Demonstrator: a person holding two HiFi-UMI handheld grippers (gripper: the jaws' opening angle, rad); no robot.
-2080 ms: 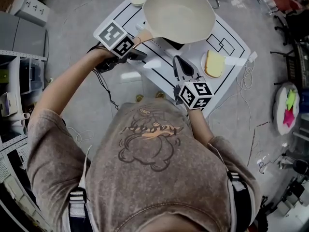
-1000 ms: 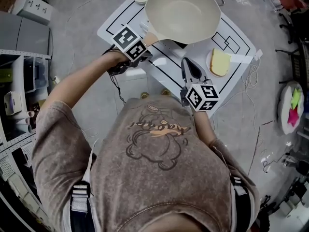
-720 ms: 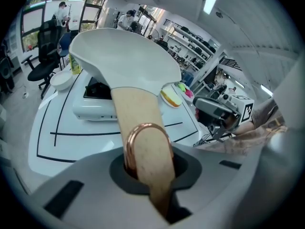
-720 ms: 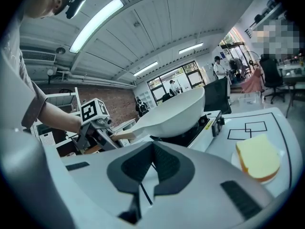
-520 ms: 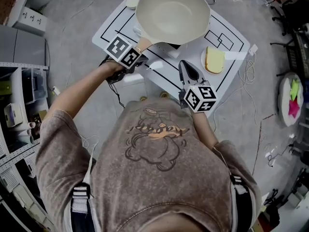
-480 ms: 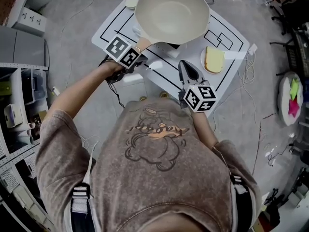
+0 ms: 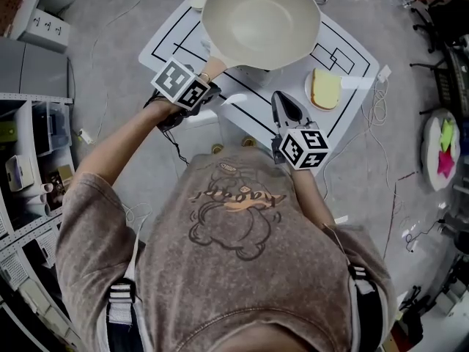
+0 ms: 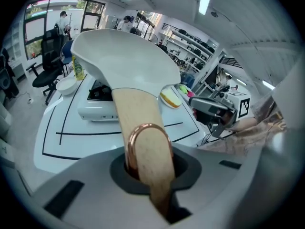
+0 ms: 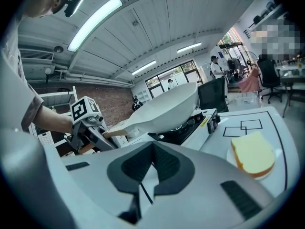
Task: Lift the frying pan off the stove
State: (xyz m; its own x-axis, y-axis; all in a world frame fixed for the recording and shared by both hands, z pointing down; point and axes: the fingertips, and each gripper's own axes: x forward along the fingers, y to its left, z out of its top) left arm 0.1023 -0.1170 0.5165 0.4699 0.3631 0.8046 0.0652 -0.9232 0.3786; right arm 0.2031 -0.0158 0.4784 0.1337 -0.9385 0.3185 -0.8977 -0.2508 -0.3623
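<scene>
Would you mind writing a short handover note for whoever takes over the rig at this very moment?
Left gripper: shut on the frying pan's wooden handle, carrying the pan.
Right gripper: shut, nothing between its jaws, held over the near edge of the table.
Frying pan: empty, in the air above the stove, with a gap showing under it in the right gripper view.
Nearby: a slice of bread on a plate to the right of the stove.
Done: the pan is off the burner.
Left: probably only to keep it level and pick a spot to set it down.
</scene>
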